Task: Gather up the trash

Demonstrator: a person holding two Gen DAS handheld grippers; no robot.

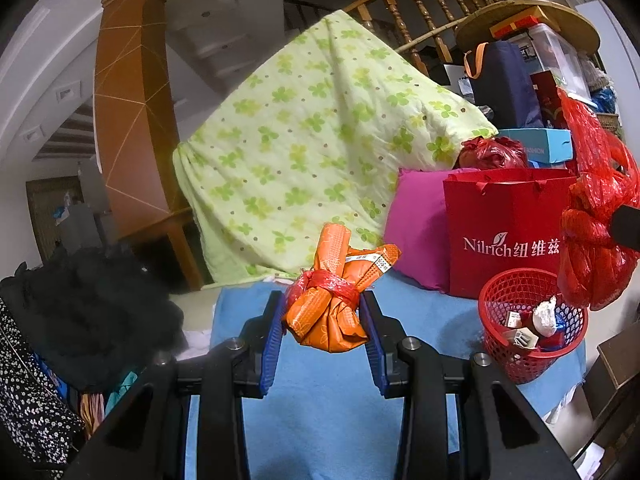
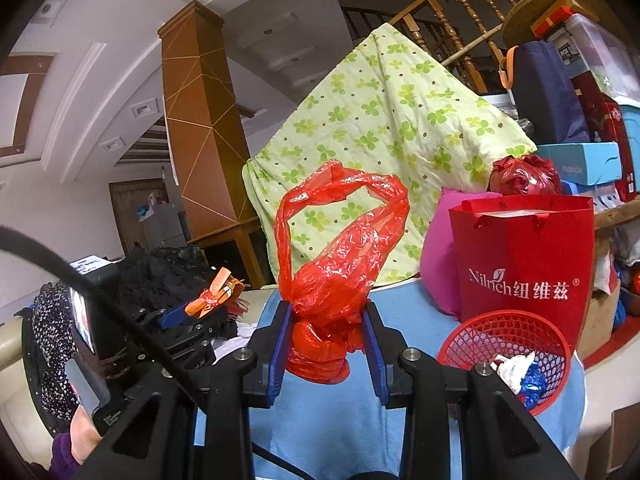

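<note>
A: Left gripper (image 1: 323,322) pinching the orange wrapper bundle (image 1: 330,304) at its knotted red tie, above the blue cloth (image 1: 320,412).
B: Feeling light, crinkly, probably slippery; gripping at the knot seeming safest.
A: Right gripper (image 2: 325,330) squeezing the red plastic bag (image 2: 332,268) at its waist.
B: Soft, limp, hanging beside the red mesh basket (image 2: 472,334) near the cloth's right edge.

Wrist views, shared red basket (image 1: 532,328)

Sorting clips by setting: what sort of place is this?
Probably a cluttered home living area: a wooden stair railing, a clover-print quilt, and a red shopping bag.
</note>
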